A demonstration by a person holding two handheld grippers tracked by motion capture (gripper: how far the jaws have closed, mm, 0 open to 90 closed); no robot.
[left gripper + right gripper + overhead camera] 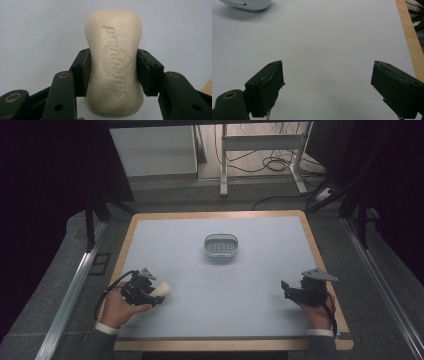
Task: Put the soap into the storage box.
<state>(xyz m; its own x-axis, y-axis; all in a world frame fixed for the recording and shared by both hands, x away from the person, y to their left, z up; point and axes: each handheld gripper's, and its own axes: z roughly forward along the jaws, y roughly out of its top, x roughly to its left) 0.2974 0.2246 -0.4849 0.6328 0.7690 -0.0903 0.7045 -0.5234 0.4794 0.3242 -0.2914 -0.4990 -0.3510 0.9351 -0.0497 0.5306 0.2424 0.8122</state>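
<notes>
Soap: the cream bar of soap (pixel 113 62) sat between the two black jaws of the left gripper (pixel 159 295), near the front left edge of the desk (pixel 215 320). It looked lifted a little off the top.
Left jaws: they were pressed on the two long sides of the soap, at its narrow middle. That spot gave the pads flat sides to squeeze, so the smooth bar likely would not slip out.
Left hand: the hand (pixel 117 307) held the gripper low and pointed it toward the middle of the desk, likely to carry the soap that way.
Right gripper: the right gripper (pixel 284 287) rested near the front right edge, well apart from the soap. Its jaws stood wide apart with nothing between them. It seemed to be waiting out of the way.
Dish: the small pale soap dish (pixel 220 245) stood farther back, near the middle. It had nothing in it and slots in its floor, so it was probably where the soap should go.
</notes>
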